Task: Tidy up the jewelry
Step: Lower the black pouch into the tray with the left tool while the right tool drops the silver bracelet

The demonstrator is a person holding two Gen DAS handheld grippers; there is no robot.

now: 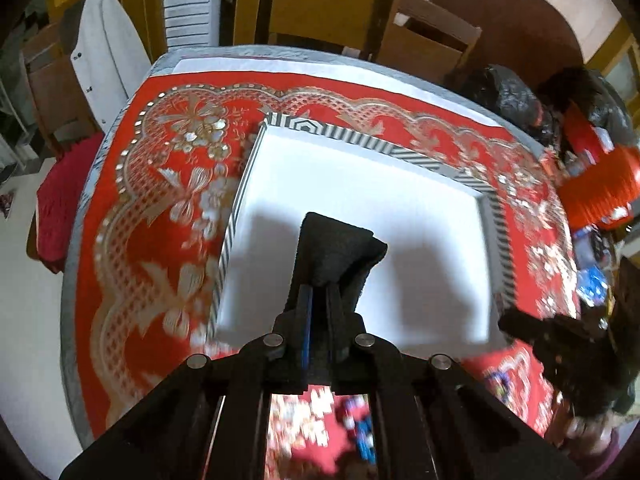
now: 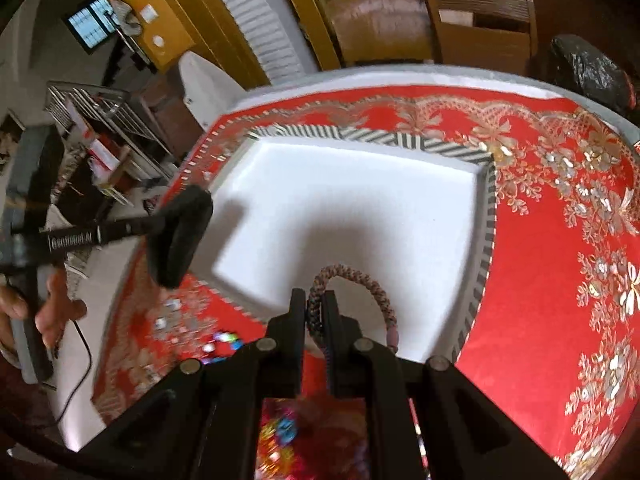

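Observation:
A white box with a black-and-white striped rim lies open on the red embroidered cloth; it also shows in the right wrist view. My left gripper is shut on a black pouch and holds it over the box's near part. My right gripper is shut on a braided bracelet whose loop hangs over the box's near edge. The left gripper with the pouch shows at the box's left corner. The right gripper shows blurred at the right.
Loose colourful jewelry lies on the red cloth near the table's front, blurred; more shows in the left wrist view. Wooden chairs stand behind the table. Black bags and red items sit at the right.

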